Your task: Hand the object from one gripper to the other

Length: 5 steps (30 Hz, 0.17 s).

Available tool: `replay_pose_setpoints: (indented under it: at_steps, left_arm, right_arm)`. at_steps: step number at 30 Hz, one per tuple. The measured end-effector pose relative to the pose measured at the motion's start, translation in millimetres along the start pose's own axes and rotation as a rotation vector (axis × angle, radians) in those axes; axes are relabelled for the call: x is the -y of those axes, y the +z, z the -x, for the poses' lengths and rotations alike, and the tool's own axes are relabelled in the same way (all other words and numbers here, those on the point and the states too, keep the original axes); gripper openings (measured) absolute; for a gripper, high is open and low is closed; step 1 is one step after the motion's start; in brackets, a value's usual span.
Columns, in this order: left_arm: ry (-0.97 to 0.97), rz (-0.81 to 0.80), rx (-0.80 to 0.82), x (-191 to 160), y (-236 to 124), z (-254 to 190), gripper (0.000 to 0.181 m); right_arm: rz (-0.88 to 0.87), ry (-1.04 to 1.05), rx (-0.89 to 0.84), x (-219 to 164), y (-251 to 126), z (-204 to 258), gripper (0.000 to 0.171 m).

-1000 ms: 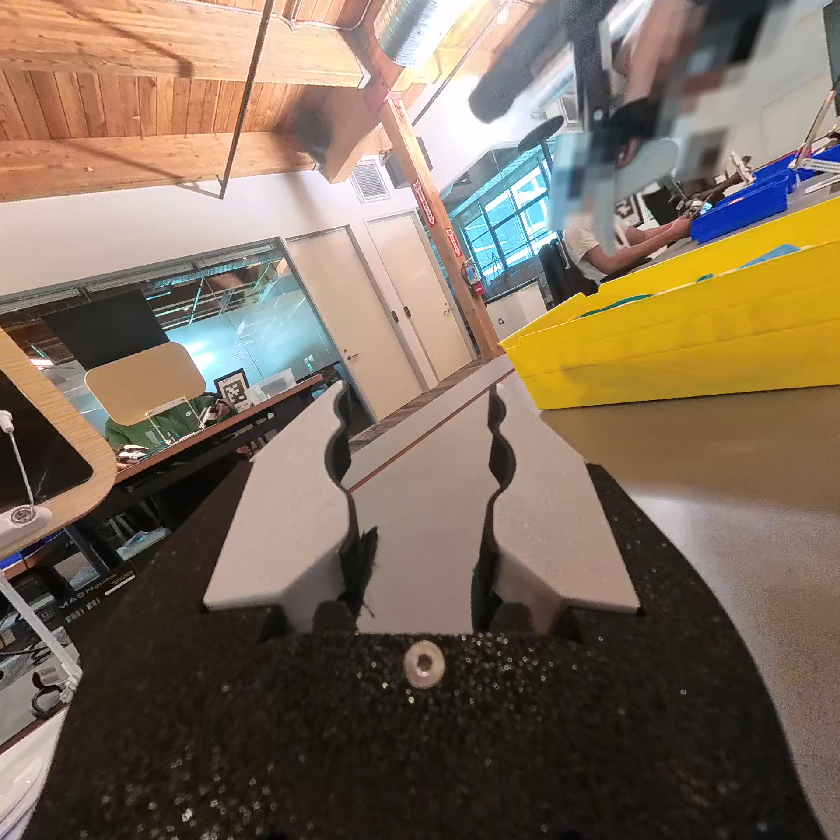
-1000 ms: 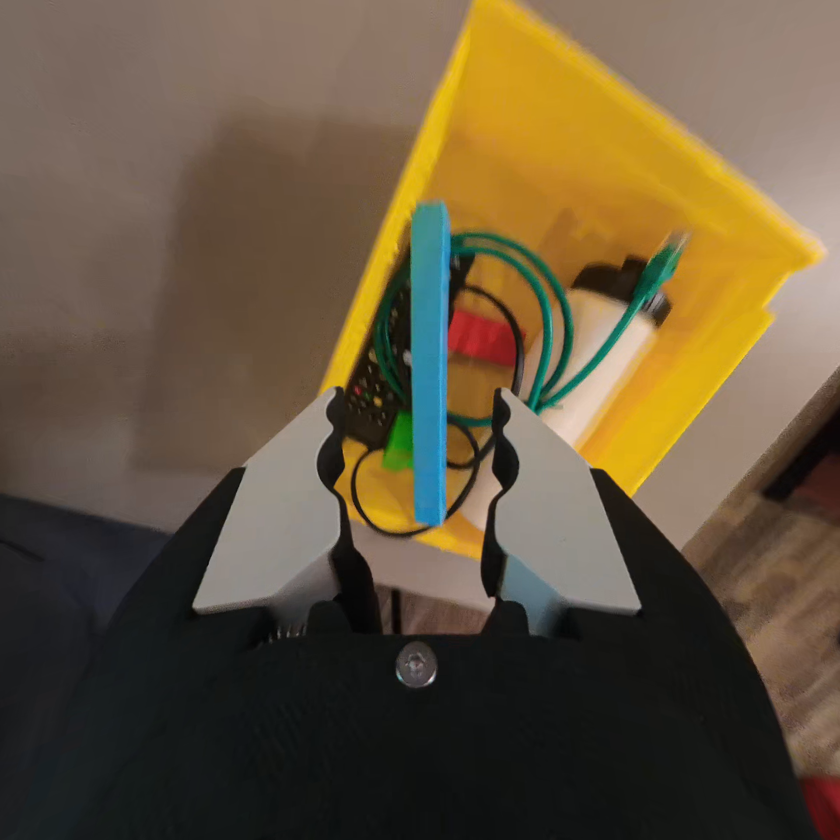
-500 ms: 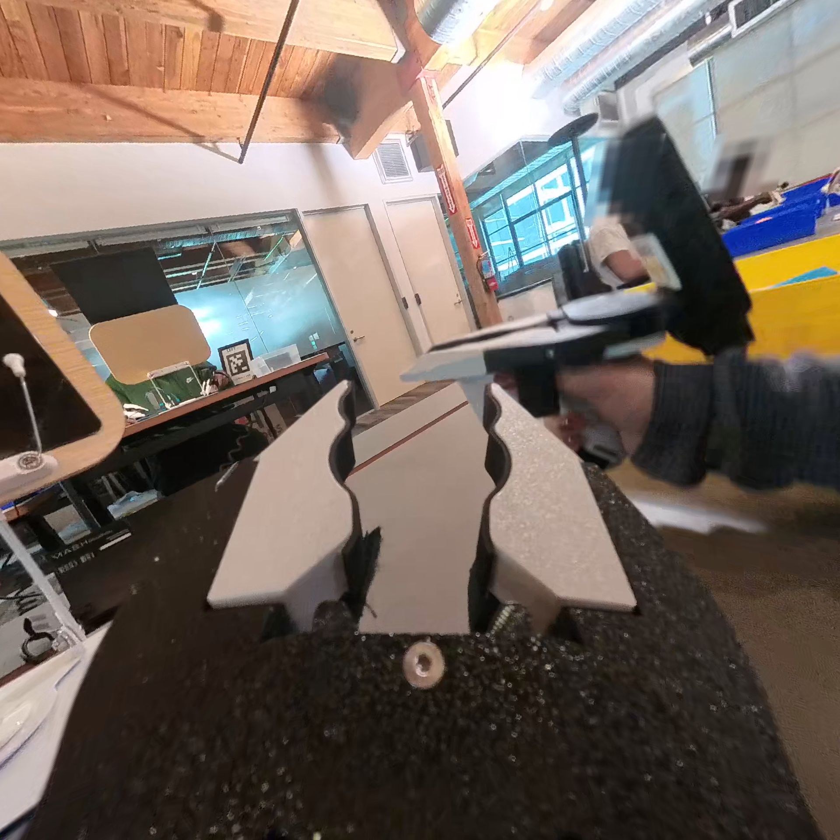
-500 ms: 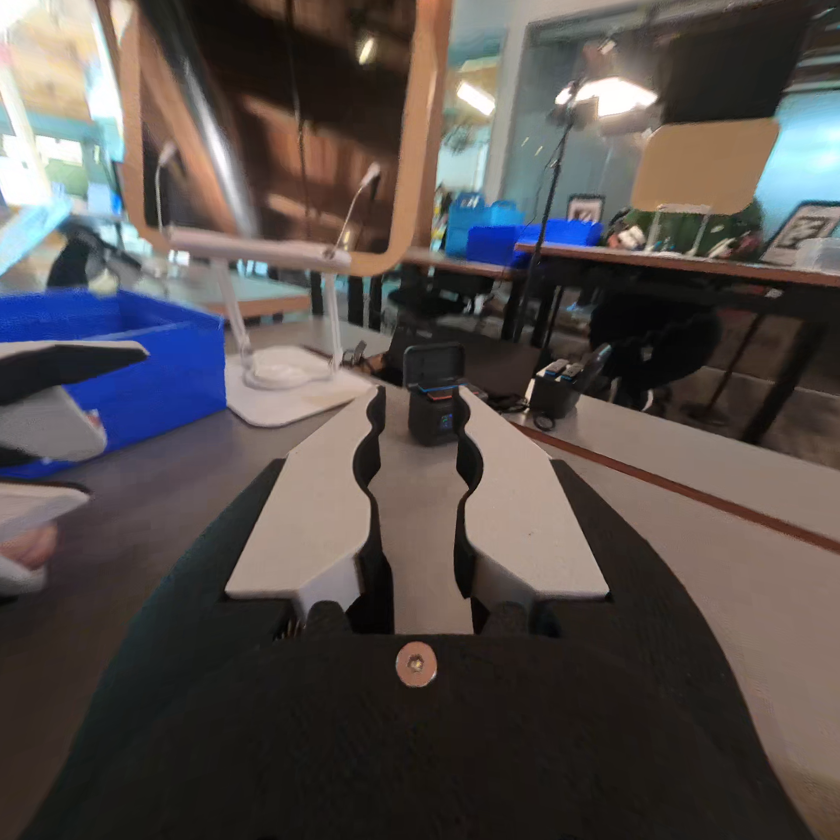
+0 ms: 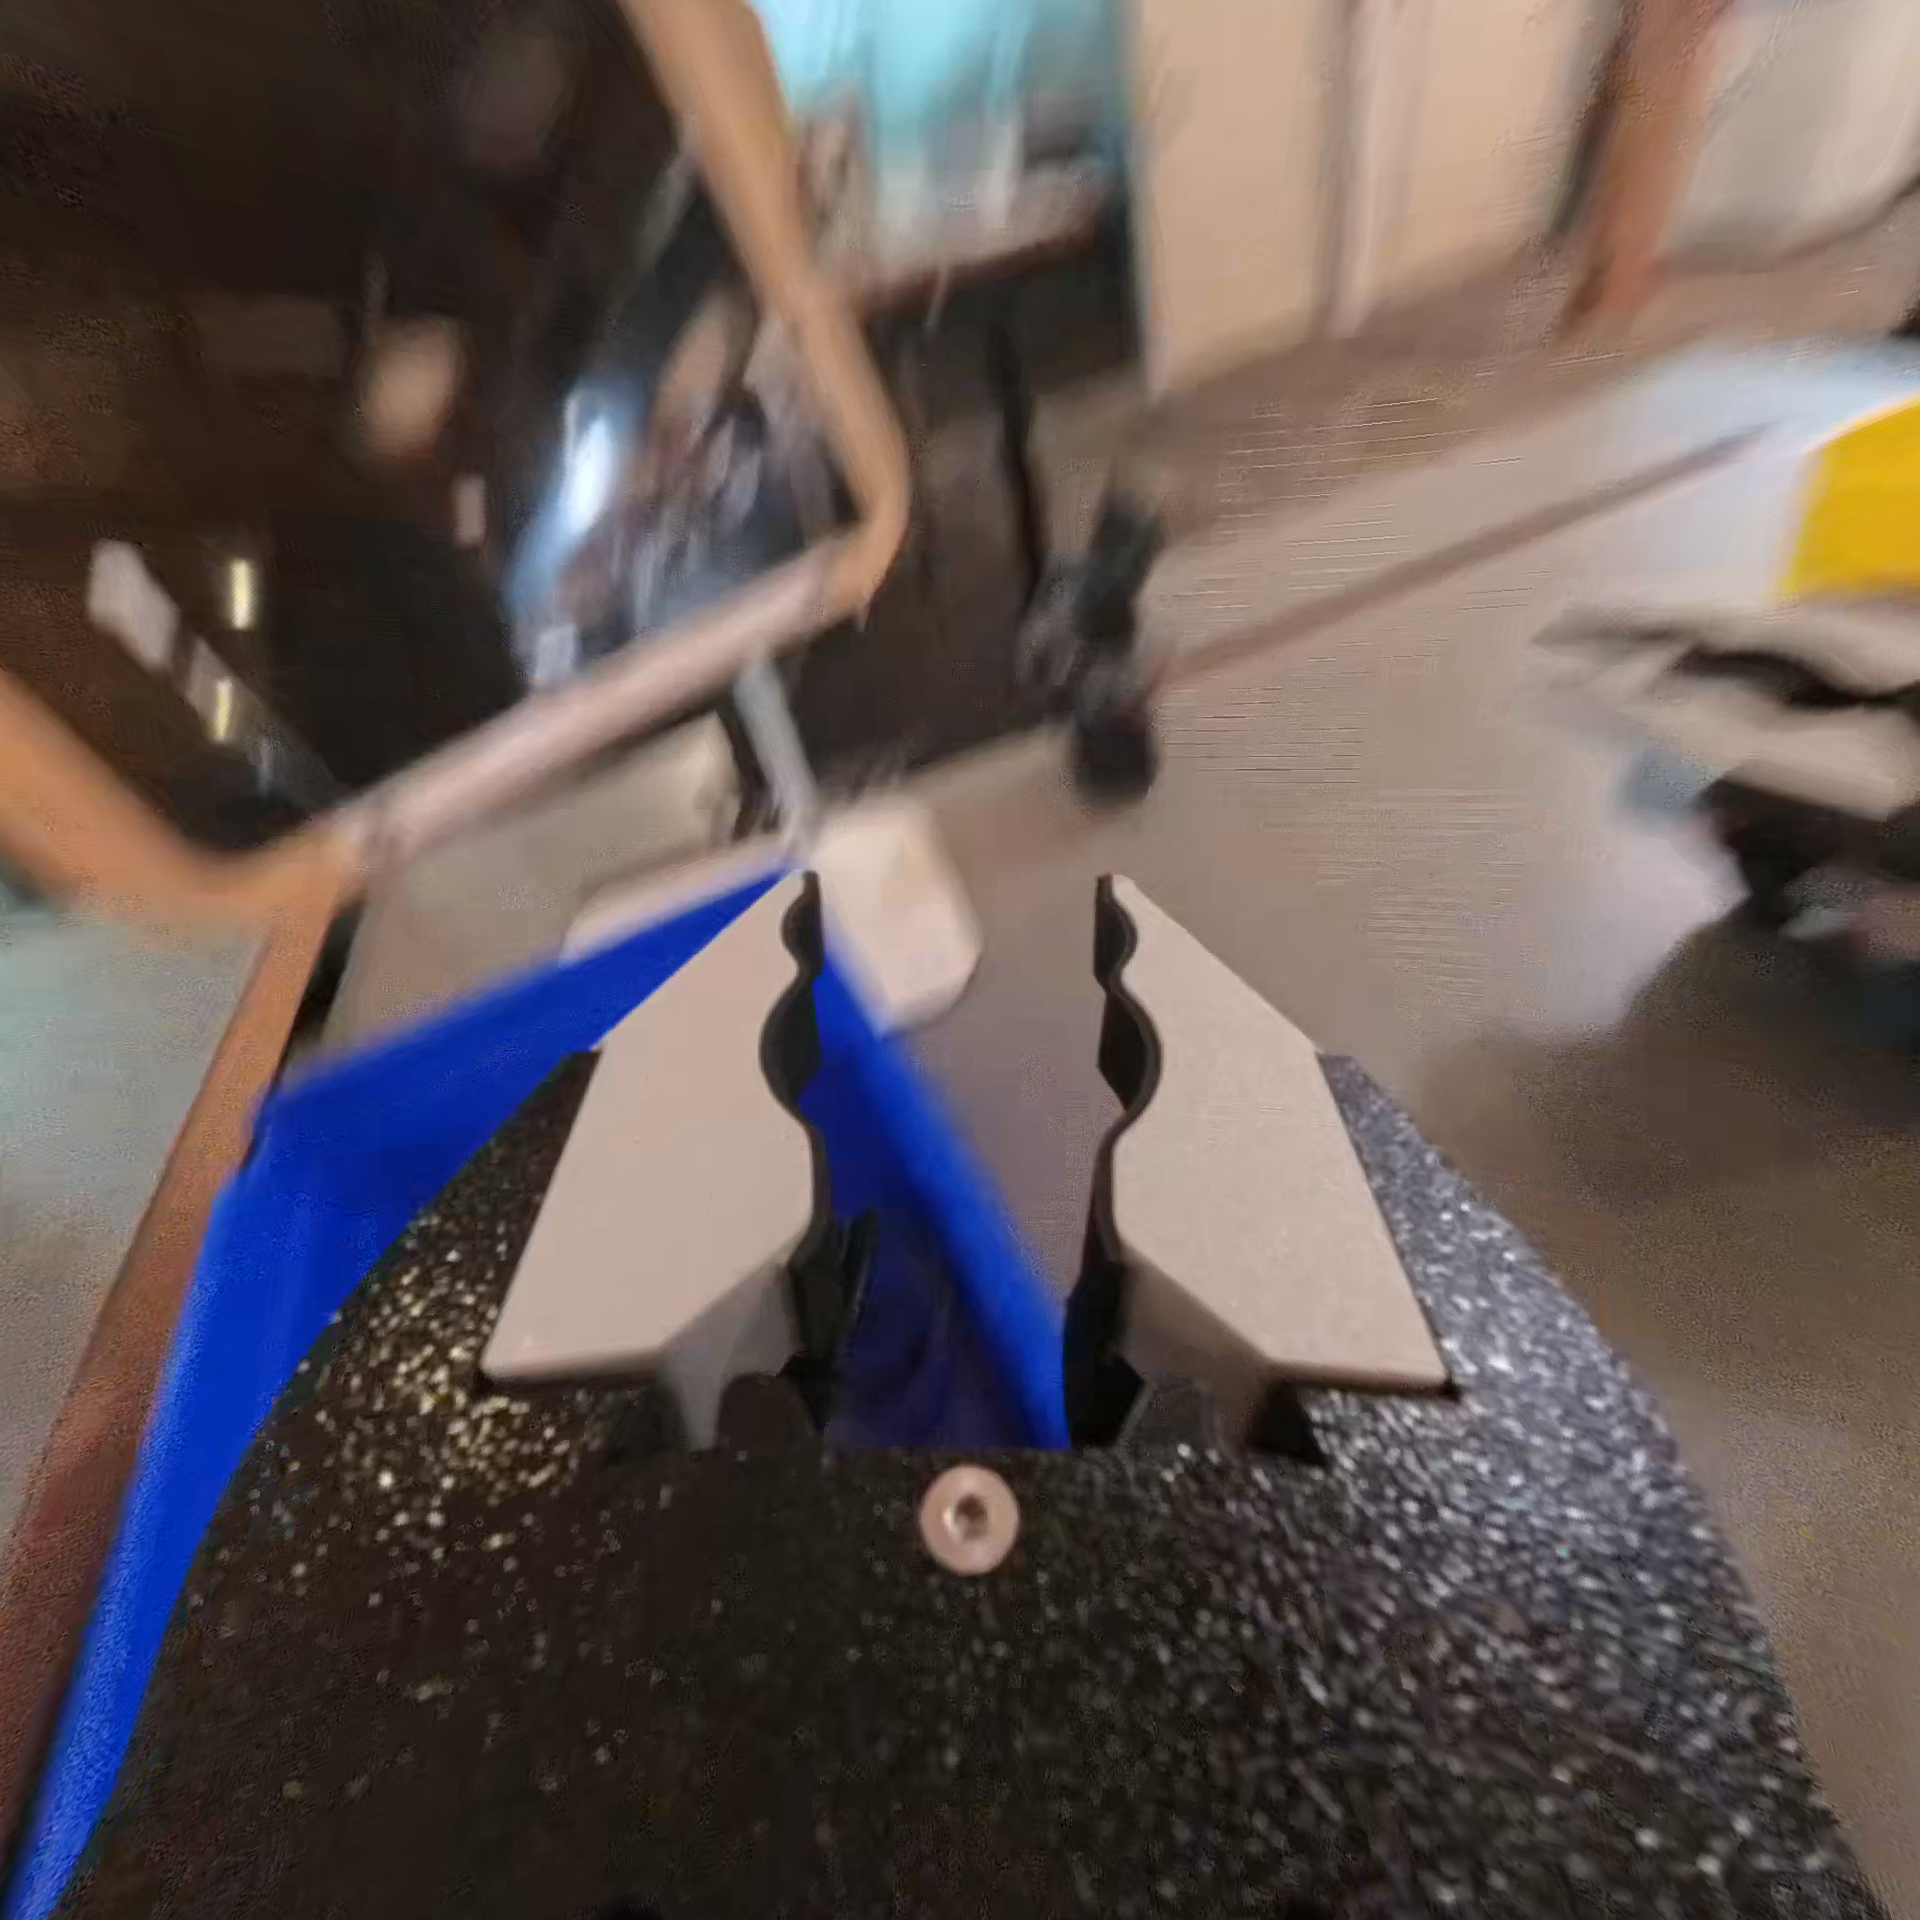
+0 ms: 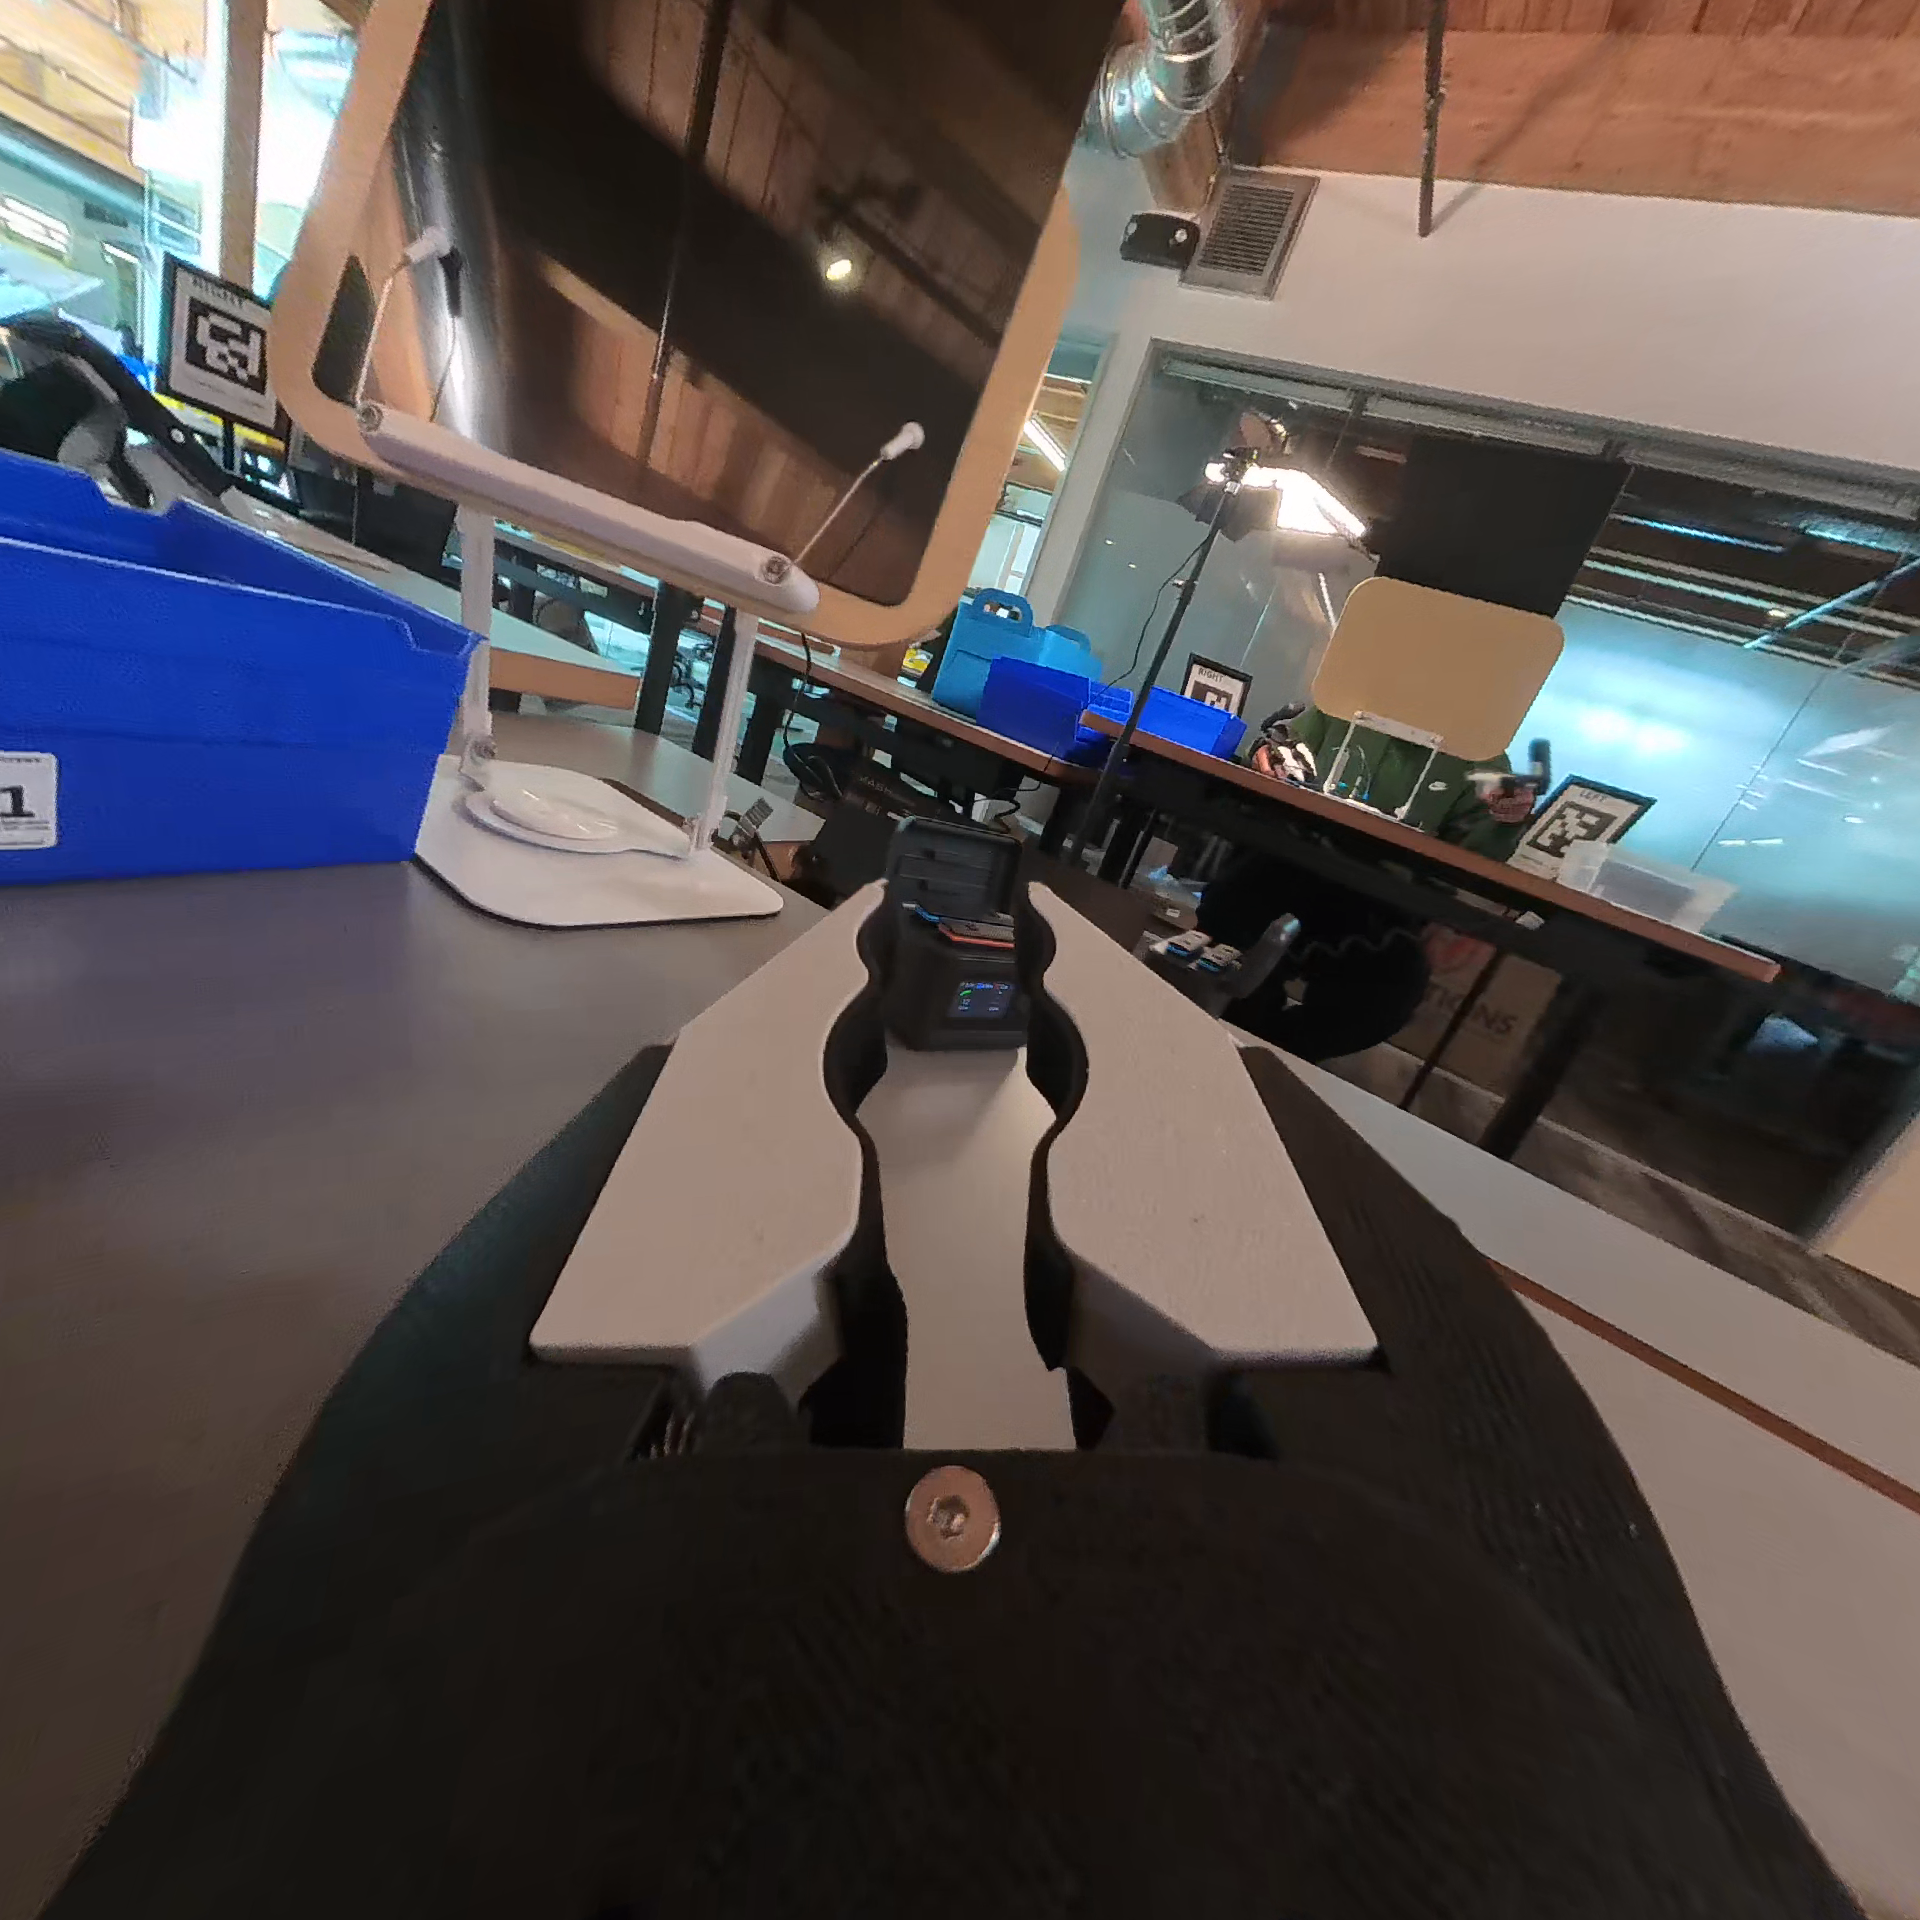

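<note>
- Looking at both tools, neither is carrying anything: the left gripper (image 5: 956, 894) has its fingers spread wide with only air between them, and the right gripper (image 6: 956, 894) has a narrower gap that also looks empty.
- So the object to hand over isn't in either grip, and I honestly can't tell where it is or which thing it's meant to be.
- Biggest risk imo: the left gripper hangs right over the near rim of the blue bin (image 5: 343, 1195), and its view is badly smeared. A careless sweep could clip that rim, or the white mirror stand (image 6: 582, 862) just beside the bin.
- 2nd risk: the right gripper's tips line up with a small black box (image 6: 951, 987) on the table (image 6: 260, 1091), well right of the blue bin. Closing there might grab the wrong thing or knock it over.
- Hard to make out: inside the blue bin is hidden in both views.
- A yellow patch (image 5: 1860, 509) far right of the bin is cut off by the frame edge.
- A pale blurry shape (image 5: 1766, 686) below it might be the other tool. Can't say.
</note>
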<state>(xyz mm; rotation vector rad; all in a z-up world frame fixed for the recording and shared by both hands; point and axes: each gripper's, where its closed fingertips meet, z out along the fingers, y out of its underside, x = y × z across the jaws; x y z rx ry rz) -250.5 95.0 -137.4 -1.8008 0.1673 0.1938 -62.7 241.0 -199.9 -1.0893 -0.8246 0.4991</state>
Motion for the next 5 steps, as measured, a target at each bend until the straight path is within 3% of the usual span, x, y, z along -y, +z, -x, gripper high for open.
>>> replay_pose_setpoints:
  at_steps: [3,5]
  left_arm:
    - [-0.141,0.446,-0.004,-85.9,-18.4,42.8,0.049]
    - [-0.227,0.625,-0.075,-126.2,-32.7,44.1,0.035]
  right_arm:
    - [0.005,-0.016,0.002,-0.6,1.6,2.0,0.019]
    - [0.006,-0.018,0.003,-0.7,1.8,2.5,0.019]
